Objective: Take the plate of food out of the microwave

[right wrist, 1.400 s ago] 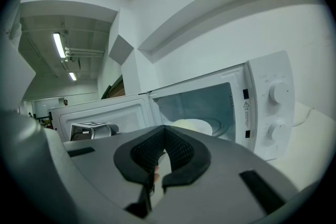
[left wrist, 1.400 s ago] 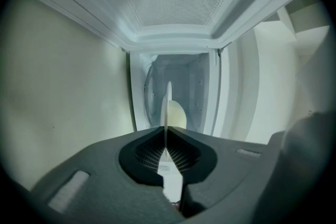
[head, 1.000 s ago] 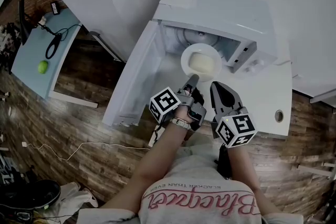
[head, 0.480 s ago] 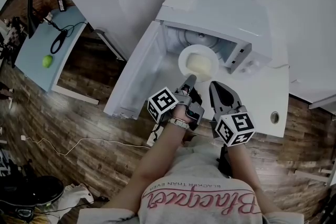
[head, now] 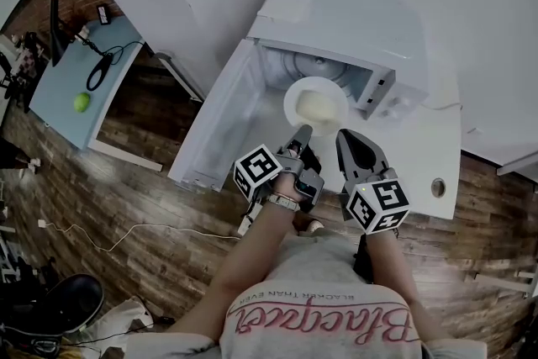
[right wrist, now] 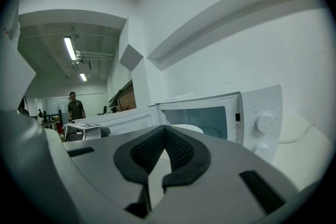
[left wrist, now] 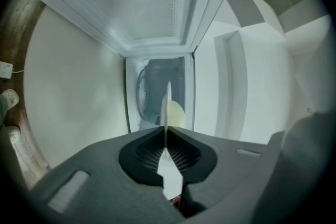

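Observation:
The white microwave (head: 336, 25) stands open, its door (head: 214, 126) swung out to the left. A white plate (head: 317, 103) with pale yellow food sits in the mouth of the cavity. My left gripper (head: 301, 133) is shut on the plate's near rim. In the left gripper view the plate (left wrist: 167, 107) shows edge-on, pinched between the jaws of the left gripper (left wrist: 166, 131). My right gripper (head: 343, 137) is just right of it, beside the rim, shut with nothing between its jaws. In the right gripper view the right gripper (right wrist: 164, 129) shows the plate (right wrist: 189, 128) just beyond its tips.
The microwave sits on a white counter (head: 420, 155) against a white wall. A light blue table (head: 59, 88) with a green ball (head: 81, 102) and cables stands far left. A cable lies on the wood floor (head: 126, 214). A person (right wrist: 76, 107) stands far off.
Both grippers and the plate have risen slightly at the microwave's mouth. The left grip on the rim is the same, and the right gripper stays shut beside it.

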Available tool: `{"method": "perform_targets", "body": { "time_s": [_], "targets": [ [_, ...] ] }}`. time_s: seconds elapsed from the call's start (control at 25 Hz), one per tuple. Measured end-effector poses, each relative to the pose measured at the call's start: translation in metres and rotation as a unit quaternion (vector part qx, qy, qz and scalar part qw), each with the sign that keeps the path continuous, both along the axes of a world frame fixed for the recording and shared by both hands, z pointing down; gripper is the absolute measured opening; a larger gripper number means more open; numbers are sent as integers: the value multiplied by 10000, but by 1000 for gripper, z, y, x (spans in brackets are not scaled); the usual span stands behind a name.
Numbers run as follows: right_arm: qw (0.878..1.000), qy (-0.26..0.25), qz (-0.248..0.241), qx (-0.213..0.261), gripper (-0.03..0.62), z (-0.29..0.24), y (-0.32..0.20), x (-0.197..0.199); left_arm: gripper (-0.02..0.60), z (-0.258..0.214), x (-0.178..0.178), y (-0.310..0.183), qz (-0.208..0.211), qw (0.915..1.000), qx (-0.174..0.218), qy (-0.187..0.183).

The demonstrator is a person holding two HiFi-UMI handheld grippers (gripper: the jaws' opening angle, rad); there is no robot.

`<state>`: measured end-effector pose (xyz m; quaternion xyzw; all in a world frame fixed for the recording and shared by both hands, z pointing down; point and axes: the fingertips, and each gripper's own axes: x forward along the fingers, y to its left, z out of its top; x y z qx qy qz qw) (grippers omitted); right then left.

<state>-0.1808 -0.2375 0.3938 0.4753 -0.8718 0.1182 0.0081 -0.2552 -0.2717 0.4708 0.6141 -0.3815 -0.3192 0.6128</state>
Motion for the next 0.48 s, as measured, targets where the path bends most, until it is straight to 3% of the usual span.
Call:
{"method": "perform_targets", "body": {
  "time_s": [0.48],
  "targets": [
    [9999,-7,-43,140,12,-14,5,34,17,-20,15,16,-92,9999,91,-70]
  ]
}}
